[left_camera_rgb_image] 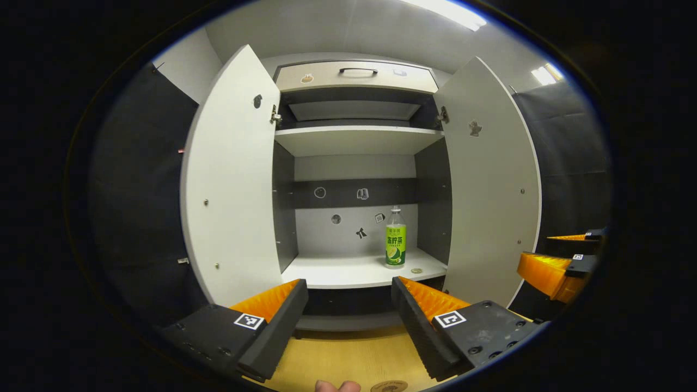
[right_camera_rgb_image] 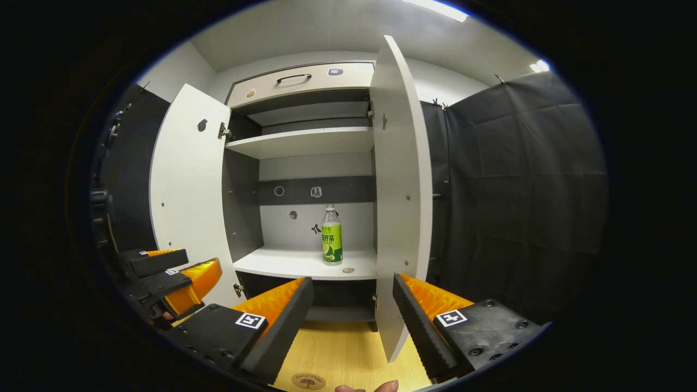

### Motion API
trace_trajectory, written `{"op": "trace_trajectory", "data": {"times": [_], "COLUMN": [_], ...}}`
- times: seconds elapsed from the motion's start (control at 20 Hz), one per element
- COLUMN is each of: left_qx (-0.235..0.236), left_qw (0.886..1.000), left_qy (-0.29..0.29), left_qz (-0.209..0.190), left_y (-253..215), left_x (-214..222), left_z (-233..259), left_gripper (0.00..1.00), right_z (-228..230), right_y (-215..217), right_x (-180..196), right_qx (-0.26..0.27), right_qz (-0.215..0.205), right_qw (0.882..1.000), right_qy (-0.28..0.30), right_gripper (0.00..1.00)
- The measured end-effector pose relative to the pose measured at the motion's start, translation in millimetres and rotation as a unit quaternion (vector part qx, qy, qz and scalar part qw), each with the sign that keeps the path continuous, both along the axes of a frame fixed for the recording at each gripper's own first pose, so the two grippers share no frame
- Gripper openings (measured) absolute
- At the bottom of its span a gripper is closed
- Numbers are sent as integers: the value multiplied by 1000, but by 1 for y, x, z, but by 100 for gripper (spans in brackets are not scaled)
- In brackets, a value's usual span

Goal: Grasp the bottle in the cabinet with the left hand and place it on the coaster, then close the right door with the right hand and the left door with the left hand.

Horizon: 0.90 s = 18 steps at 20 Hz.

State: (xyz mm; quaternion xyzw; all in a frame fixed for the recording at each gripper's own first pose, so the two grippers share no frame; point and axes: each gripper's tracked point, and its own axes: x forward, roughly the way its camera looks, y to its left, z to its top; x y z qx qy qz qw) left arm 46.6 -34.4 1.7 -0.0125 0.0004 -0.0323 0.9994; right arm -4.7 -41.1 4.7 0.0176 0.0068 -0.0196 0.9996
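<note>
Now for the first step, the reach for the clear plastic bottle with the green label point(left_camera_rgb_image: 396, 238), standing upright at about 1 o'clock on the white lower shelf point(left_camera_rgb_image: 337, 270) of the open white cabinet, toward the shelf's right end, near the grey right inner wall. Left gripper point(left_camera_rgb_image: 349, 305) out in front of the shelf, fingers spread wide, holding nothing; right gripper point(right_camera_rgb_image: 353, 305) likewise wide apart and empty, off to the side, facing the edge of the white right door point(right_camera_rgb_image: 400, 190). Best, by judgement, to steer slightly right, go in level between the two doors, and close on the labelled body below the neck, keeping the bottle vertical. Worth watching: the small round disc point(left_camera_rgb_image: 416, 270) on the shelf just in front of the bottle, and the right wall crowding the outer finger. White left door point(left_camera_rgb_image: 234, 179) swung wide at 9 o'clock, so plenty of room on that side; shelf above well clear of the cap. Round brown coaster point(left_camera_rgb_image: 389, 386) at 6 o'clock on the light wooden tabletop point(left_camera_rgb_image: 348, 354), near the lower edge, beside a fingertip
</note>
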Motion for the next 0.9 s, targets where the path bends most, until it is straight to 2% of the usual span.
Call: {"op": "trace_trajectory", "data": {"times": [0.5,0.9], "left_qx": [5,-18], "left_qw": [999,999], "left_qy": [-25,-18], "left_qz": [-40,-35], "left_y": [-83,-120], "left_x": [144,268], "left_z": [4,-15], "left_gripper": [98,97], "right_z": [-1,-1], "right_y": [-65,-70], "right_x": [-3,0], "right_qx": [1,4], "right_qz": [-29,16], "right_qw": [1000,1000], "right_qy": [7,4], "right_gripper": [98,98]}}
